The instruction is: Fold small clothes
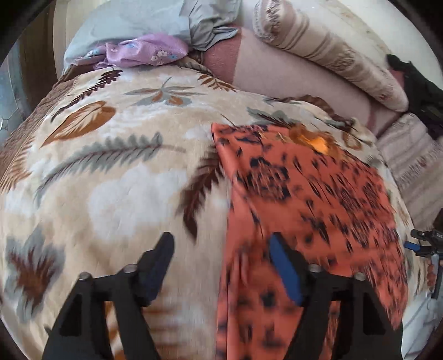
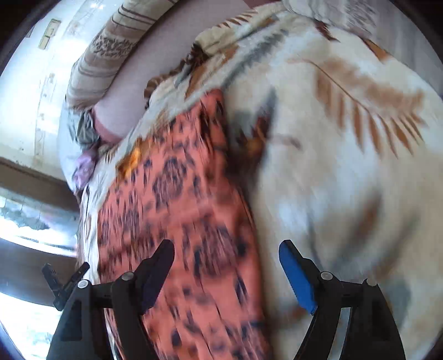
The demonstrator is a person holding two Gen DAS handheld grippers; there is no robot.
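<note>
Left gripper gapes over blurred orange garment, its near end cut off.

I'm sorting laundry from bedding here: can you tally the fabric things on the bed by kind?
Orange patterned garment: 1
Leaf-print blanket: 1
Striped beige pillow: 1
Lilac floral cloth: 1
Grey-blue cloth: 1
Total: 5

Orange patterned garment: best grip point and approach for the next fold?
Take the orange patterned garment at its far left corner, coming from the bare leaf-print blanket side. It lies flat, and that straight edge is exposed. Both grippers are open and empty.
</note>
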